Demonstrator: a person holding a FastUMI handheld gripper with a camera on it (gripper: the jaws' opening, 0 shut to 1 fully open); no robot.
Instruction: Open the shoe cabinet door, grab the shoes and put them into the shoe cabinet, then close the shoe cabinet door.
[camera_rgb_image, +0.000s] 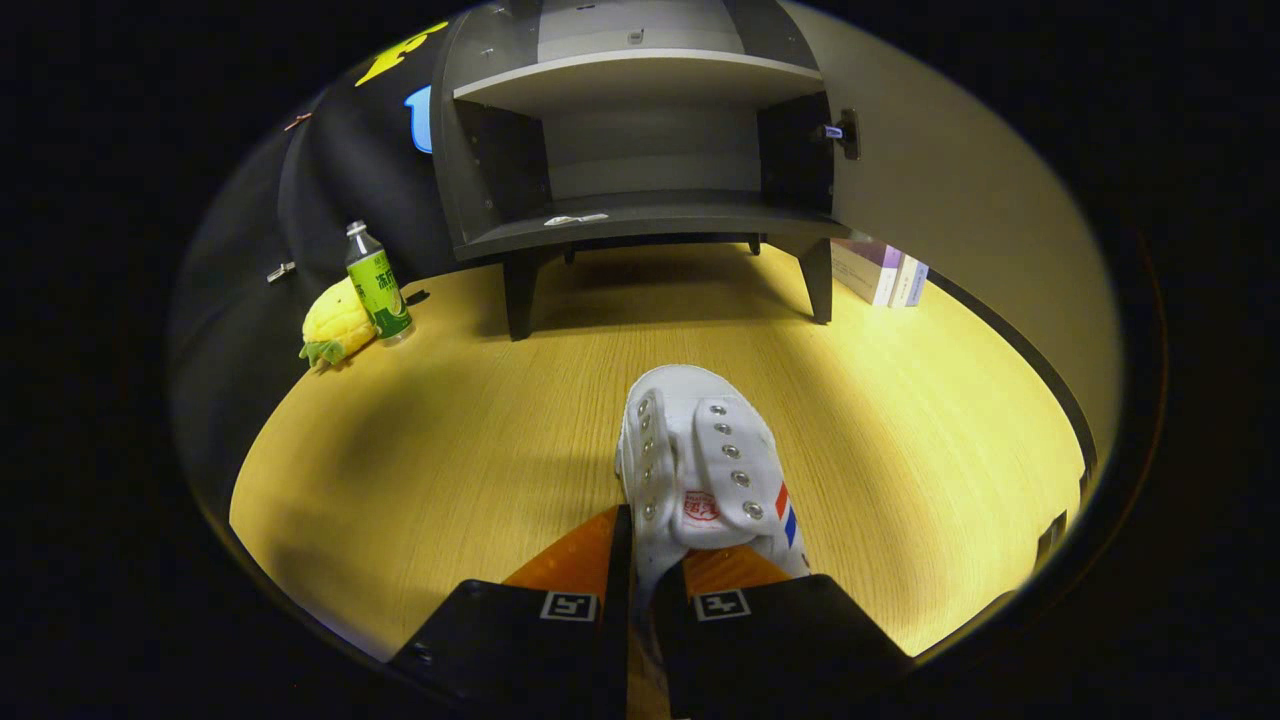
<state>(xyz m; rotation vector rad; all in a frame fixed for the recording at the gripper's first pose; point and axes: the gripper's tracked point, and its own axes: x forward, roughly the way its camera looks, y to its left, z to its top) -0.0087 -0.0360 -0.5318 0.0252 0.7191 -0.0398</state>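
A white lace-less sneaker (700, 455) with metal eyelets and a red-and-blue stripe points away from me toward the cabinet. My gripper (648, 560) is shut on the shoe's left side wall near the heel, both fingers pinching it. The shoe appears lifted over the wooden floor (450, 450). Beyond it stands the dark grey shoe cabinet (640, 215) on short legs, with two bare shelves showing. Its door (960, 200) is swung wide open to the right, the latch hardware (845, 132) visible on its inner edge.
A green-labelled bottle (378, 285) and a yellow corn plush toy (335, 325) stand left of the cabinet by the black cloth wall. Two boxes (885, 272) lean behind the open door on the right. A small pale item (575, 219) lies on the lower shelf's front.
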